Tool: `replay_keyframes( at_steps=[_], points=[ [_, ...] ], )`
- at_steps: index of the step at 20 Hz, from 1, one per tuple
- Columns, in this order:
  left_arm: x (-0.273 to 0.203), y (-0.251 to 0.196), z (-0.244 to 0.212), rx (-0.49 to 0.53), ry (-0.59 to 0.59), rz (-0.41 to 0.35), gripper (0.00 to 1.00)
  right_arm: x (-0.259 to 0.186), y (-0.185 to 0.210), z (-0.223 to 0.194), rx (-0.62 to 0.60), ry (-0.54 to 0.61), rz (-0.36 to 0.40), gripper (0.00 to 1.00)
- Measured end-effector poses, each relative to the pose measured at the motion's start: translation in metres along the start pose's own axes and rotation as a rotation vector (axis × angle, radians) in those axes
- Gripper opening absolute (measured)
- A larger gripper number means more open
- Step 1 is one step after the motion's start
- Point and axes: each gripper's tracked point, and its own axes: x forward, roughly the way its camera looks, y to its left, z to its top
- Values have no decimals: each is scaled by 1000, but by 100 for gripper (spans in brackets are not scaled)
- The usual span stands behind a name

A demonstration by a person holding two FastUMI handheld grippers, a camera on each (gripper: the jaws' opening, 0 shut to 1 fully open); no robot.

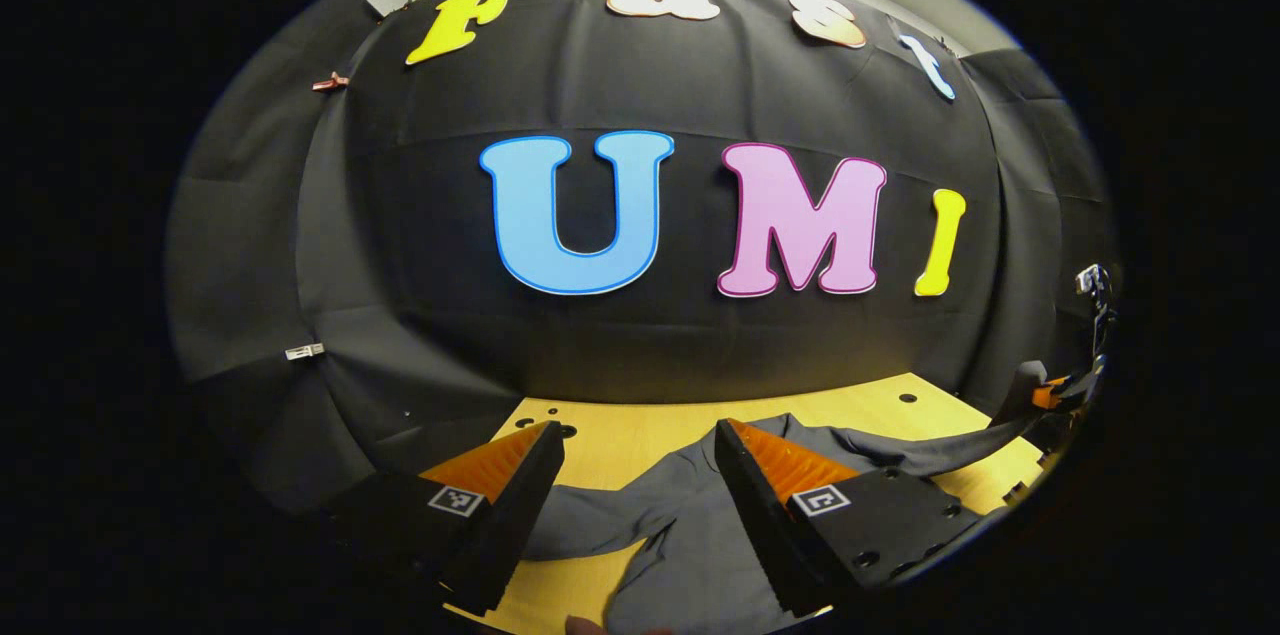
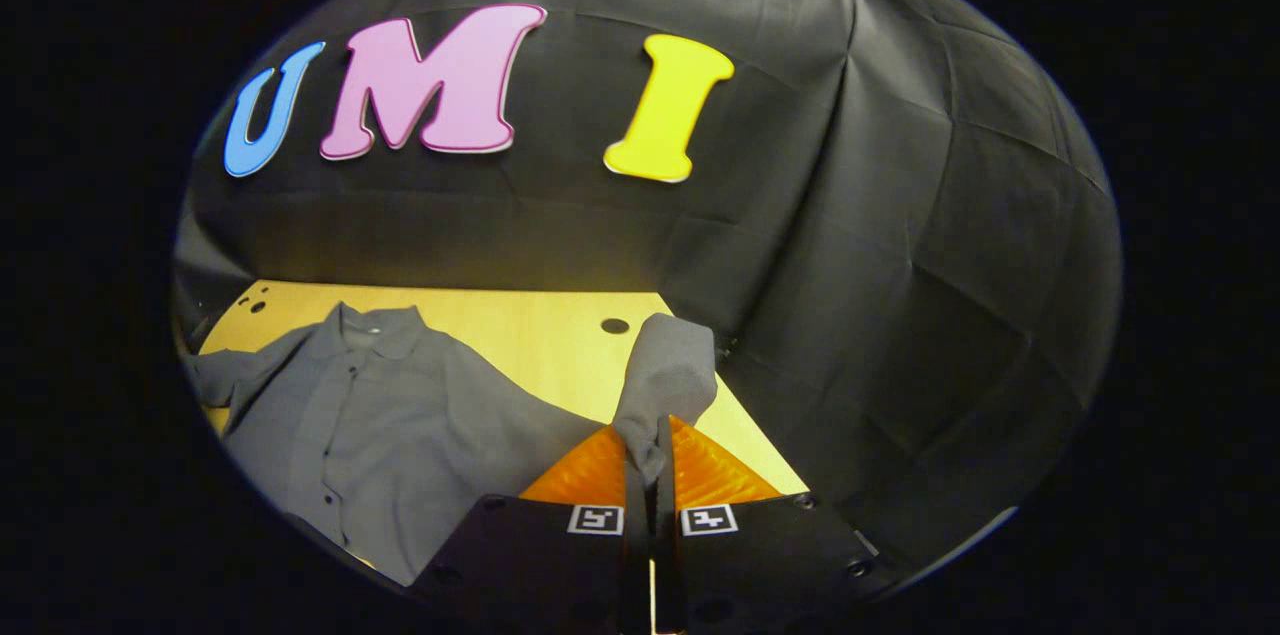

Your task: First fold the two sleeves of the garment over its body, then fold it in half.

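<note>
Right gripper [image 2: 648, 460] fingers clamped on grey shirt's sleeve [image 2: 665, 375].

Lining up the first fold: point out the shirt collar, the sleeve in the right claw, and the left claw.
shirt collar [image 2: 372, 323], right gripper view, on the collar band.
sleeve [image 2: 668, 370], right gripper view, on the raised cuff end above the fingers.
left claw [image 1: 640, 443], left gripper view, midway between its fingertips.

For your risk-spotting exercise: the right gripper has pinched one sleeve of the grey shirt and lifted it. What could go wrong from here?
1. The right gripper holds only the sleeve end, so the fabric may slip out mid-fold.
2. Pulling could drag the shirt across the table, since the left gripper hovers open without pinning it.
3. The other sleeve lies bunched and may fold unevenly.
</note>
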Motion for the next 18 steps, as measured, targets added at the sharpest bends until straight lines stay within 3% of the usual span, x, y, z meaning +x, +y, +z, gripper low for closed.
replay_keyframes(
  at_steps=[4,9,18],
  points=[
    [1,36,-12,-26,8,24,96,-8,66,27,-4,-44,66,6],
    [-4,87,-21,-15,15,71,96,-9,165,51,33,-69,210,6],
    [1,162,-50,-8,30,146,96,2,297,49,22,-53,312,6]
  ],
)
